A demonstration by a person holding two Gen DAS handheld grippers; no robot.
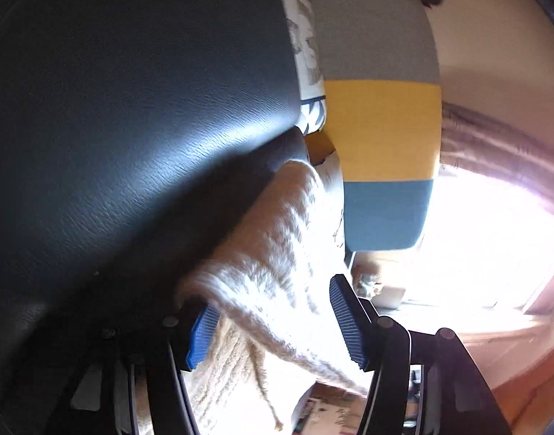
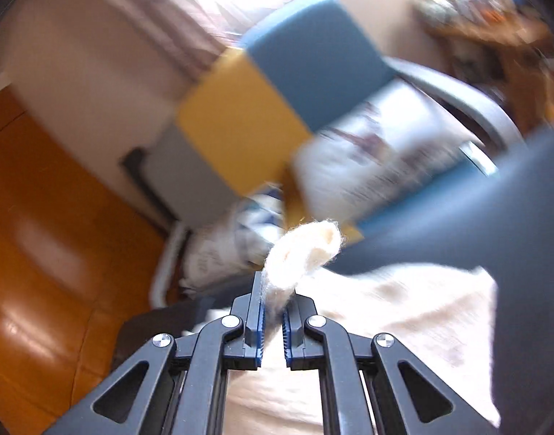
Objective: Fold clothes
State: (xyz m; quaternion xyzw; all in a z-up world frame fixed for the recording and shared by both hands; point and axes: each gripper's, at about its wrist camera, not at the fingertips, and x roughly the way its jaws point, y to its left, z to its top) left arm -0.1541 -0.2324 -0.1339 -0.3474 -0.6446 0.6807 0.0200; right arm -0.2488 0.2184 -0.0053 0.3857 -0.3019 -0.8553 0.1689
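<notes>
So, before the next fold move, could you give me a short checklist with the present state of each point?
1. Right gripper shut on the cream knit garment: ok.
2. Left gripper gripping the garment: not ok, cloth lies between open jaws.
3. Garment flat on the dark surface: not ok, bunched.
4. Striped chair clear of the garment: cannot tell.
5. Sharp view: not ok, blurred.

Black linkage tongs with blue ribbed pads

The left tongs point(image 1: 277, 322) carry ridged blue pads point(image 1: 346, 322) on black arms with dark round pivots; the right tongs point(image 2: 273, 326) match (silver screw heads point(image 2: 231, 321) at each joint), with triangular cut-outs nearer the camera.
</notes>
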